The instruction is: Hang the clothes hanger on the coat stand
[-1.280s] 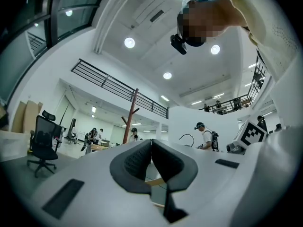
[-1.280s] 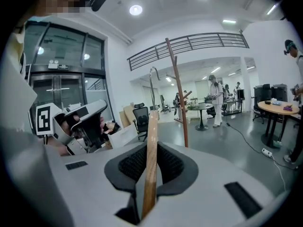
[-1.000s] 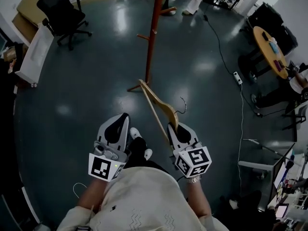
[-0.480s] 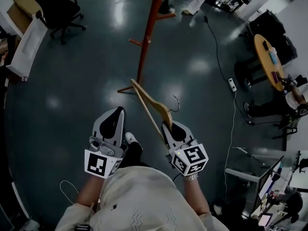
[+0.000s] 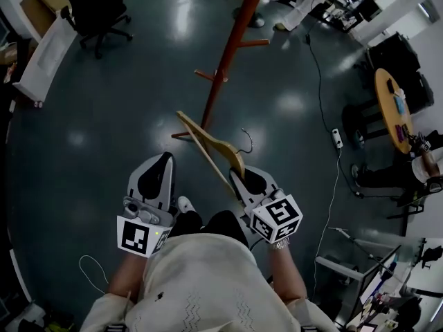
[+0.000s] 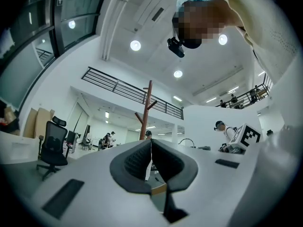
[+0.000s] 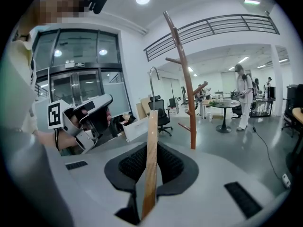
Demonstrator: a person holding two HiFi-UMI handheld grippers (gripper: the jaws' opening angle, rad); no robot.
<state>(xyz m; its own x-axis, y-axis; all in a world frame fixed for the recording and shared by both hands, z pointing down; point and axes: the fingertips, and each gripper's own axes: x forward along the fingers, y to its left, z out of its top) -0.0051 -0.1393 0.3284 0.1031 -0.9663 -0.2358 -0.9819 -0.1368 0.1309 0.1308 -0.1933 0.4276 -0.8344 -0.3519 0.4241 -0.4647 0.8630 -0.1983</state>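
Note:
The wooden clothes hanger (image 5: 208, 147) with its metal hook (image 5: 246, 142) sticks up and forward from my right gripper (image 5: 240, 176), which is shut on one of its arms. In the right gripper view the wooden bar (image 7: 150, 160) stands upright between the pads of that gripper (image 7: 150, 148), with the hook (image 7: 152, 79) above. The red-brown coat stand (image 5: 228, 54) rises just ahead on the dark floor, apart from the hanger; it also shows as a pole with pegs (image 7: 187, 89). My left gripper (image 5: 161, 161) hangs beside, shut and holding nothing (image 6: 151, 148).
A black office chair (image 5: 97, 5) and a white panel (image 5: 38, 68) stand at the far left. A round wooden table (image 5: 394, 109) is at the right, with a power strip (image 5: 337, 138) and its cable on the floor. People stand far behind.
The view has swung, so the coat stand now leans to the upper right. Both grippers sit a little lower and to the left, and the hanger stays gripped in the right one.

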